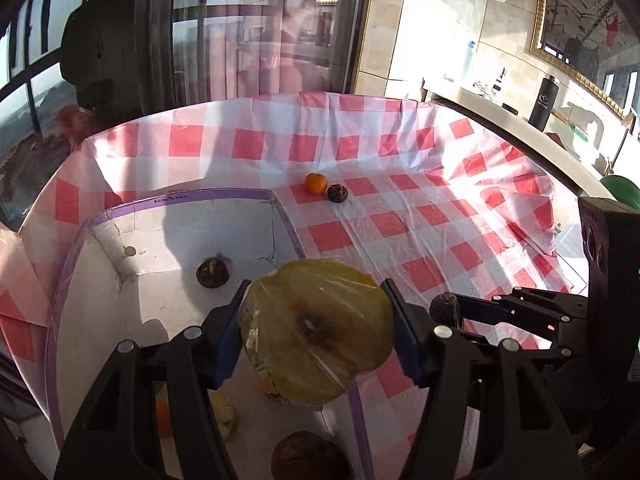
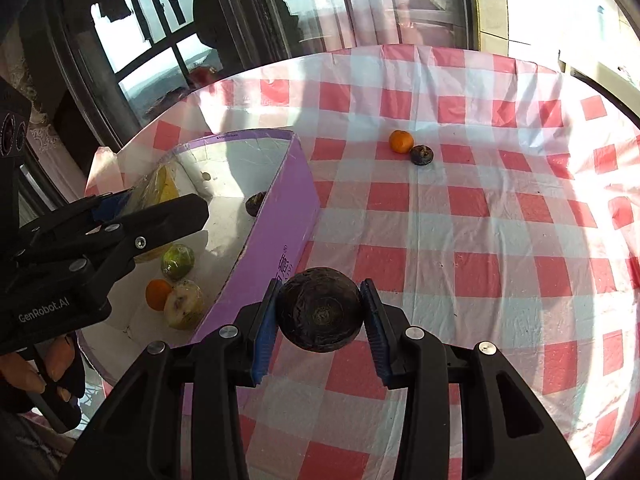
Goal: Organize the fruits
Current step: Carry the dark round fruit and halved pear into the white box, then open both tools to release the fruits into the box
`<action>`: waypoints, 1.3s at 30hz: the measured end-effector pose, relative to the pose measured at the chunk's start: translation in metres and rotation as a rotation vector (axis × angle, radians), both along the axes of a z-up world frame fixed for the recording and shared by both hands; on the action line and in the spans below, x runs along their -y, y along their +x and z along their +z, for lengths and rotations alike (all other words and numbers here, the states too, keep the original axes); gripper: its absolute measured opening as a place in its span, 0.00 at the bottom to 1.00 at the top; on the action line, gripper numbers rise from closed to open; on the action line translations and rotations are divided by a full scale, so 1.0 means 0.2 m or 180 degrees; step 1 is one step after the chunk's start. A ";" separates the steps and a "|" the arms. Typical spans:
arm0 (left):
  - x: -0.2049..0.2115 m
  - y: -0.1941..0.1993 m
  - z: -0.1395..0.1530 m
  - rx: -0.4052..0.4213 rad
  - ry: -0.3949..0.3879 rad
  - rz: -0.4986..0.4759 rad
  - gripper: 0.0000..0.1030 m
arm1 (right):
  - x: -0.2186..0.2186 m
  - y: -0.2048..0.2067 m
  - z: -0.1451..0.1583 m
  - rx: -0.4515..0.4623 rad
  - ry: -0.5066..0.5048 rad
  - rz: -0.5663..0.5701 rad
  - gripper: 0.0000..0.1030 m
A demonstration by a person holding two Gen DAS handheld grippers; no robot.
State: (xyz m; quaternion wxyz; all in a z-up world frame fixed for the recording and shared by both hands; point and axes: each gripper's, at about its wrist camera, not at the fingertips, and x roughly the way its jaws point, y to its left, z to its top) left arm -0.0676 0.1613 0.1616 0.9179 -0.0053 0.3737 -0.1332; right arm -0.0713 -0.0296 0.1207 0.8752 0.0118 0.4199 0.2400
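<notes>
Left wrist view
- Halved yellow fruit (image 1: 318, 332) — wrapped in clear film, cut face towards the camera, brown core at centre. Broad flat face upright, its width running across between the pads. Held above the near corner of the box.
- Left gripper (image 1: 318, 334) — fingers part-way apart, blue pads pressed on both edges of the halved fruit.
- Box (image 1: 180, 240) — white inside, purple rim, on the checked tablecloth (image 1: 440, 216) of the table. One dark round fruit (image 1: 213, 274) on its floor near the far wall; a brown round fruit (image 1: 308, 456) at the bottom edge of the view.
- Tangerine (image 1: 316, 183) and small dark fruit (image 1: 337, 193) — touching, on the cloth beyond the box.
- Right gripper (image 1: 450, 312) — seen side-on at right, a dark fruit between its tips.

Right wrist view
- Dark fruit (image 2: 320, 314) — round, rough black-brown skin, ringed stem end facing the camera. Held over the cloth just right of the box's purple outer wall (image 2: 272, 232).
- Right gripper (image 2: 320, 316) — fingers nearly closed, blue pads gripping the dark fruit on both sides.
- Box contents — green wrapped fruit (image 2: 178, 261), orange fruit (image 2: 158, 294), halved pale fruit (image 2: 184, 306) cut face up.
- Left gripper (image 2: 158, 196) — at left, over the box, carrying the yellow half.
- Tangerine (image 2: 401, 141) and small dark fruit (image 2: 422, 155) on the far cloth.
</notes>
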 end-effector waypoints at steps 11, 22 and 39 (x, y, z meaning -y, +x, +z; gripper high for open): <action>-0.48 0.11 -0.10 -0.0198 -0.0038 0.0661 0.62 | -0.58 -0.12 0.03 0.0239 -0.0293 0.1153 0.38; -0.70 0.13 -0.24 -0.0395 0.0010 0.0893 0.62 | -0.82 -0.17 -0.11 0.0036 -0.0631 0.1609 0.39; -0.71 0.15 -0.32 -0.0608 -0.0030 0.0880 0.73 | -0.86 -0.20 -0.24 -0.0121 -0.0889 0.1565 0.45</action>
